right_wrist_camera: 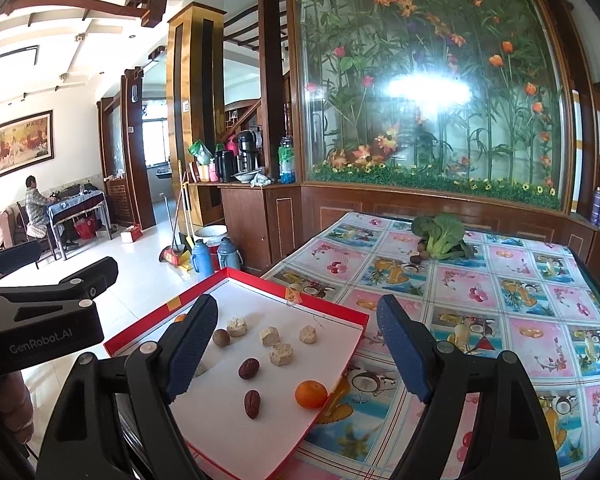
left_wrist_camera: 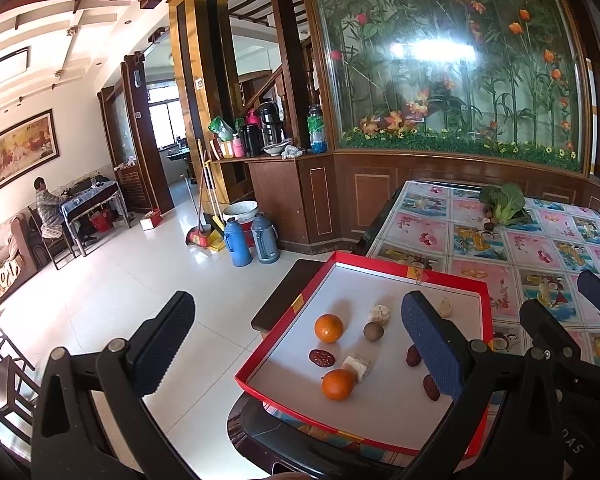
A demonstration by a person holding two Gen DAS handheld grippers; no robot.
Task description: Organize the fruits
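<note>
Fruits lie in the tray [right_wrist_camera: 235, 276] on the table [right_wrist_camera: 500, 300], vegetable [right_wrist_camera: 440, 232] behind.

A red tray [left_wrist_camera: 283, 328] with a white floor sits on the corner of the worktop [right_wrist_camera: 500, 300]. Inside lie two round oranges [left_wrist_camera: 329, 327], well apart. One sits near the middle and one [left_wrist_camera: 338, 384] near the front edge. Wrinkly dark red dates [right_wrist_camera: 248, 368] lie flat among them. A small round brown fruit [left_wrist_camera: 373, 331] sits by pale, lumpy chunks [right_wrist_camera: 280, 353]. Far across the worktop lies a leafy green vegetable [right_wrist_camera: 440, 236] with small brown fruits [right_wrist_camera: 418, 256] beside it.
</note>
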